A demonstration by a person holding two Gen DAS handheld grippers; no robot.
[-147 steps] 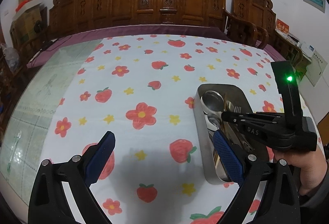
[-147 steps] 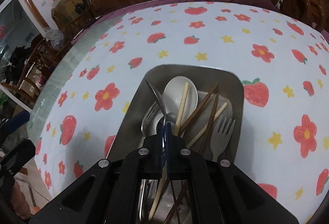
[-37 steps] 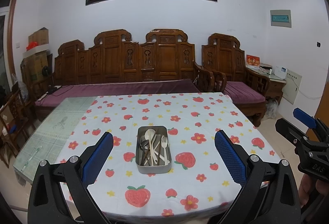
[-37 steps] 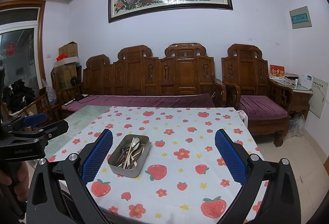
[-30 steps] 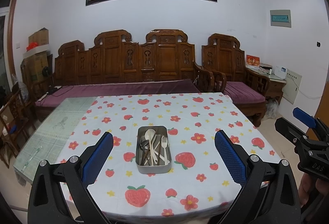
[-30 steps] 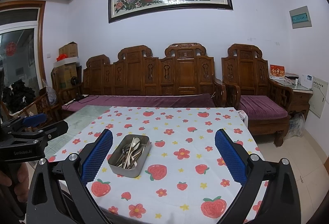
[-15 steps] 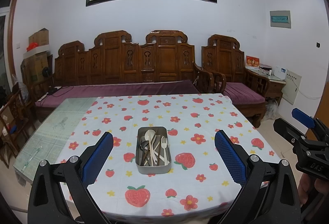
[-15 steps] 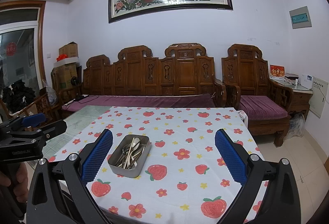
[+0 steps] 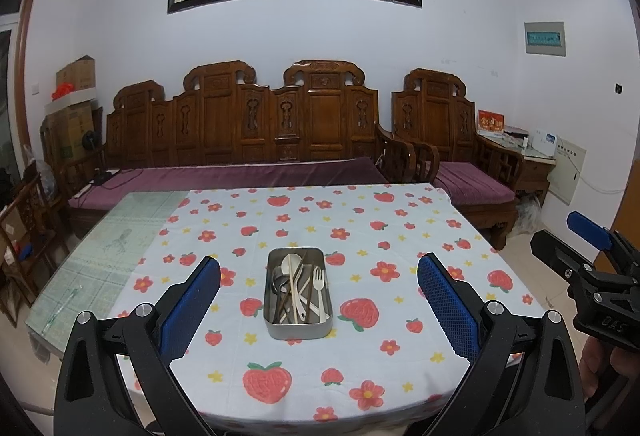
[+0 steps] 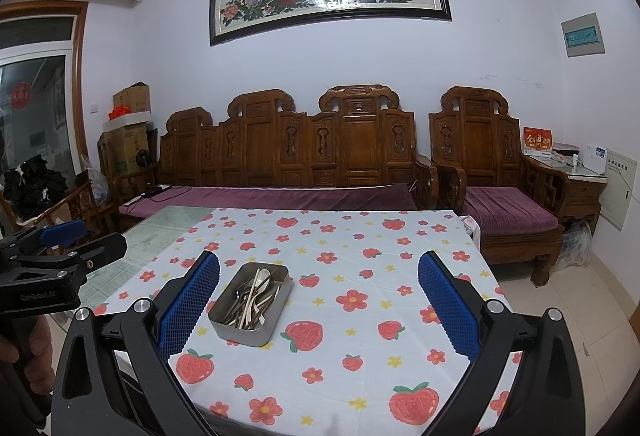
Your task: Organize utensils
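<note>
Grippers are both hanging way back from the table (image 9: pixel 460 236) now, and that's the big change. A few seconds ago you were right down over the tin, with the right gripper pinched shut on a utensil inside it and the left one hovering wide beside it. Now you're standing off, holding the left gripper (image 9: pixel 318 300) wide with nothing between its blue pads, and the right gripper (image 10: pixel 318 300) is spread just as wide and empty too.

Over the last second you're barely moving at all, the view's pretty much frozen.

Utensils (image 9: pixel 298 292) are all sitting in the tin (image 9: pixel 298 332), which is resting near the middle of the table on the strawberry cloth. From the left view you're looking at a pale spoon, a white fork, some brown chopsticks and a couple of metal pieces, all lying roughly lengthwise. In the right view the tin (image 10: pixel 244 332) looks the same, nothing loose on the cloth around it.

My read: you're wrapping up. Nothing's left outside the tin, both grippers are free, so the sorting looks done and you're just backing away.
</note>
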